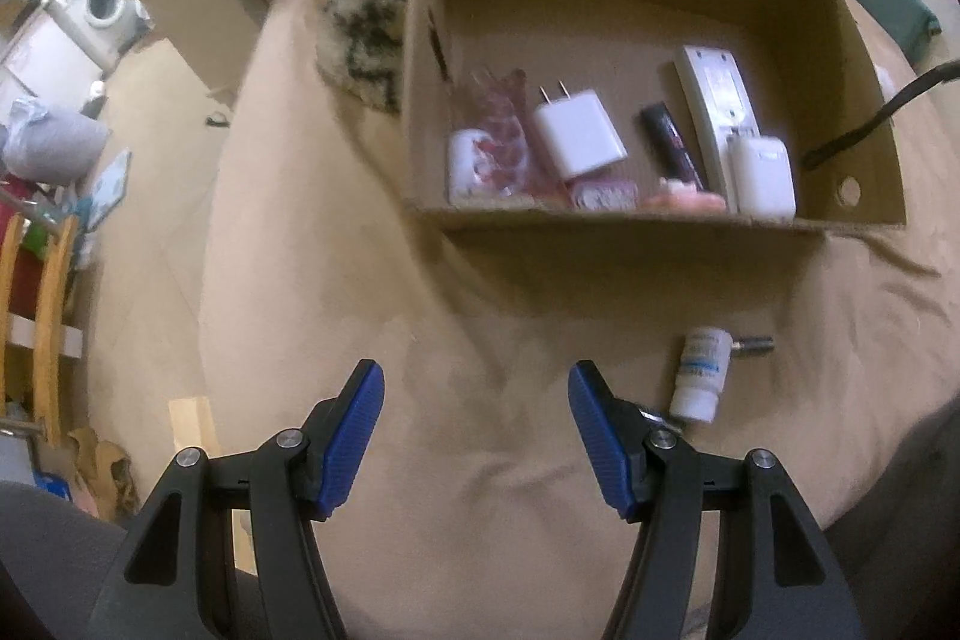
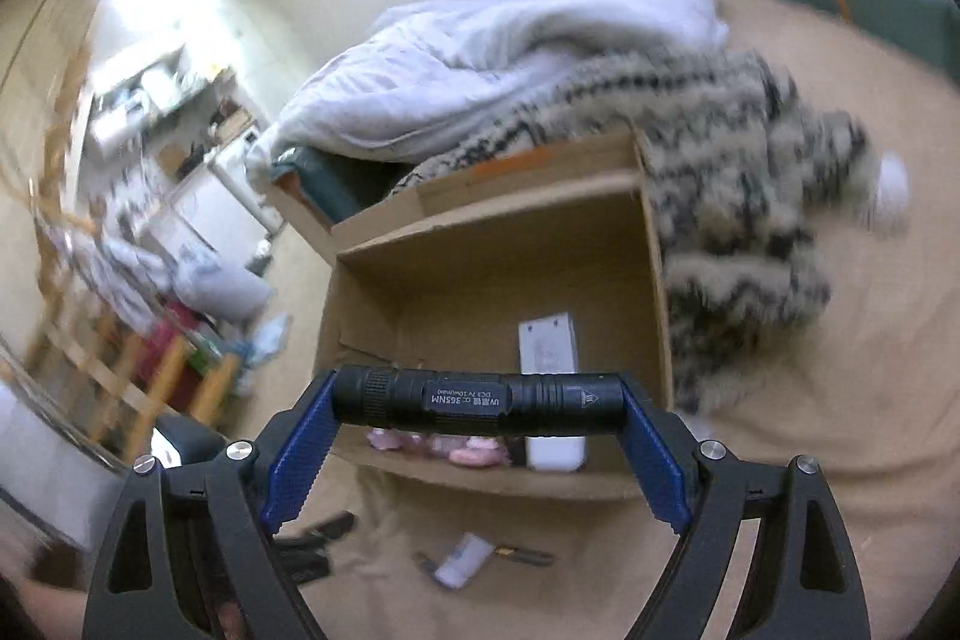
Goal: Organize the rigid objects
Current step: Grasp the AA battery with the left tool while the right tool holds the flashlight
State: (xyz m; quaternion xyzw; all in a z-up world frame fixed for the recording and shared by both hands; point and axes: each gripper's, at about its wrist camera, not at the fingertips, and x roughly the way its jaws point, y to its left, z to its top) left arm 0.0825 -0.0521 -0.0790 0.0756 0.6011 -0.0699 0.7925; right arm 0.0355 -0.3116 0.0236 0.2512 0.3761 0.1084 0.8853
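An open cardboard box (image 1: 630,226) (image 2: 492,244) sits on a tan bed sheet. Inside lie a white charger plug (image 1: 579,133), a white remote (image 1: 717,100), a black tube (image 1: 669,139), a white case (image 1: 762,175) and pink items (image 1: 498,142). My left gripper (image 1: 477,388) hangs open over bare sheet in front of the box, nothing between its blue pads. A small white bottle (image 1: 699,376) (image 2: 462,559) lies just right of it on the sheet. My right gripper (image 2: 477,397) is shut on a black flashlight (image 2: 480,394), held crosswise by its ends above the box's near wall.
A fuzzy black-and-cream blanket (image 2: 738,196) and a white duvet (image 2: 510,58) lie behind and beside the box. A dark thin item (image 1: 753,343) lies by the bottle. A black strap (image 1: 870,112) crosses the box's right wall. Left of the bed are the floor, a wooden rack (image 1: 42,328) and a washing machine (image 1: 102,4).
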